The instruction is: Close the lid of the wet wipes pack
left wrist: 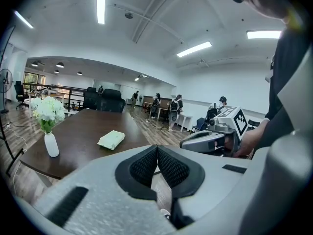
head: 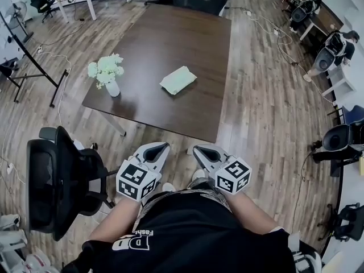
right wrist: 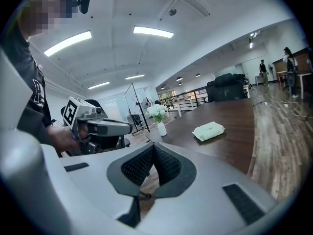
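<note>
The wet wipes pack [head: 178, 79], pale green and flat, lies near the middle of the dark brown table [head: 187, 33]. It shows too in the left gripper view [left wrist: 111, 139] and the right gripper view [right wrist: 208, 130]; its lid is too small to make out. Both grippers hang side by side close to my body, short of the table's near edge and well away from the pack. My left gripper [head: 164, 147] [left wrist: 157, 148] is shut with nothing in it. My right gripper [head: 197, 149] [right wrist: 154, 148] is shut and empty as well.
A white vase of white flowers [head: 107, 73] stands at the table's left front corner. A black office chair [head: 57, 181] sits close at my left. More chairs, desks and people [head: 335, 47] line the room's edges, and cables run over the wooden floor.
</note>
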